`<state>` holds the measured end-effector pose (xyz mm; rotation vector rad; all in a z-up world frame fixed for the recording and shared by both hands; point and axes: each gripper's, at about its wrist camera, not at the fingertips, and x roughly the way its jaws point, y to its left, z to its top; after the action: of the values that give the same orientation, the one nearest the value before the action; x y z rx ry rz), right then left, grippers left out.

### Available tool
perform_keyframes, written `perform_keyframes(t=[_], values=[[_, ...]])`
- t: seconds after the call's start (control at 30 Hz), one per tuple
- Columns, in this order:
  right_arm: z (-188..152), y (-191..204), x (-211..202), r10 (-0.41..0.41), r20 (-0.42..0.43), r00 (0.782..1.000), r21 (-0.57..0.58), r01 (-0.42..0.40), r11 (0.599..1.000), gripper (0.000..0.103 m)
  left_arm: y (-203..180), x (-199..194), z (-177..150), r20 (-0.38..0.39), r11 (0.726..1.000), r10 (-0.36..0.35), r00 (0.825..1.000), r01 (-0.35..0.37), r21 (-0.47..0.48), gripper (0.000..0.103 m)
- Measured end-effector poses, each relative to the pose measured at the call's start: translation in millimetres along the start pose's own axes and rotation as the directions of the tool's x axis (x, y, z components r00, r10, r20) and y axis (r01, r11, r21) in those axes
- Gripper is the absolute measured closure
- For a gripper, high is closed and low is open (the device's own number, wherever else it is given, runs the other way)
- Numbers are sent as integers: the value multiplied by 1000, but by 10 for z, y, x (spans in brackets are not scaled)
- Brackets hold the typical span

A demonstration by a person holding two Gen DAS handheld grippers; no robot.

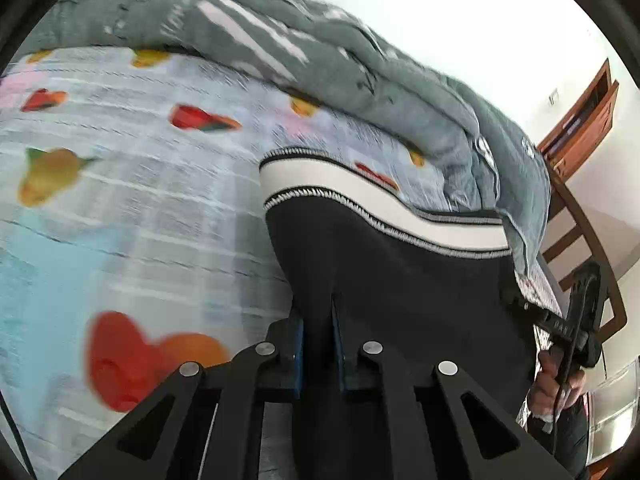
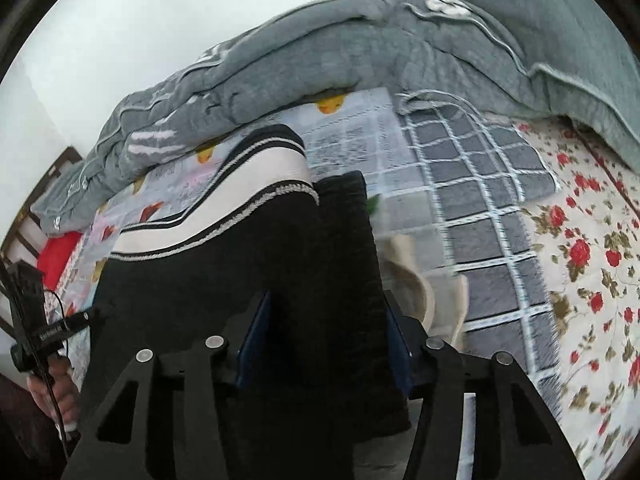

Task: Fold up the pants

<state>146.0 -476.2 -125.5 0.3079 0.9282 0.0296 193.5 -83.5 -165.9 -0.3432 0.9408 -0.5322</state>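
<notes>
On the bed sheet [image 1: 120,200], black white-striped pants [image 1: 400,280] hang pinched by left gripper [image 1: 318,320] and right gripper [image 2: 326,316].

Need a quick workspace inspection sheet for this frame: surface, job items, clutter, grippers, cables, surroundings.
Surface: bed with fruit-print sheet.
Job's things: black pants with white striped waistband, lying on the sheet, near edge lifted.
Clutter: bunched grey quilt; grey checked blanket; rose-print cover; beige fabric.
Grippers: left gripper shut on the pants; right gripper has a bunched fold of pants between its wide-set jaws, and pad contact cannot be made out.
Cables: thin black cable by the hand holding the left gripper.
Surroundings: white wall, wooden shelf.
</notes>
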Motion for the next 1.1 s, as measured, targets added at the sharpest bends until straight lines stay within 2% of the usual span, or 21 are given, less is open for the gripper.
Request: perform_keyframes(t=[0.23,0.37,0.47,0.53,0.6,0.67,0.7,0.77,0.8,0.97,1.03,1.1], values=[[-197,775,269,74,-18,997,-26,-74,997,53,582,-479,182,46,993,115,992,-116,34,91],[-297,1266,487,141,-37,989,-34,-142,989,53,972,-791,323,78,979,200,977,-202,18,91],[-357,1535,588,169,-42,985,-47,-171,984,53,1206,-880,391,87,967,256,963,-256,-7,91],[-381,1659,636,168,-39,985,-61,-170,984,53,1324,-895,394,81,963,270,959,-269,-21,91],[-369,1703,636,159,-34,987,-80,-161,984,53,1404,-890,384,73,967,253,965,-250,-39,89],[-327,1682,585,161,-33,986,-84,-163,983,55,1411,-895,366,73,965,262,962,-260,-38,84],[-281,1689,517,135,-2,991,-92,-134,987,56,1396,-894,363,73,962,273,959,-271,-33,80],[-190,1741,386,89,63,994,-125,-81,989,56,1362,-878,385,67,949,315,947,-314,-21,59],[-130,1786,344,87,82,993,-142,-75,987,56,1355,-889,396,72,944,329,942,-328,-19,55],[109,2020,661,53,23,998,-183,-48,982,56,1345,-1006,435,102,944,329,939,-329,-20,50],[136,2079,908,42,-42,998,-187,-49,981,60,1339,-1043,444,108,941,337,935,-337,-14,50],[136,2132,965,54,-33,998,-218,-60,974,82,1332,-1075,449,114,938,343,932,-345,-3,50]])
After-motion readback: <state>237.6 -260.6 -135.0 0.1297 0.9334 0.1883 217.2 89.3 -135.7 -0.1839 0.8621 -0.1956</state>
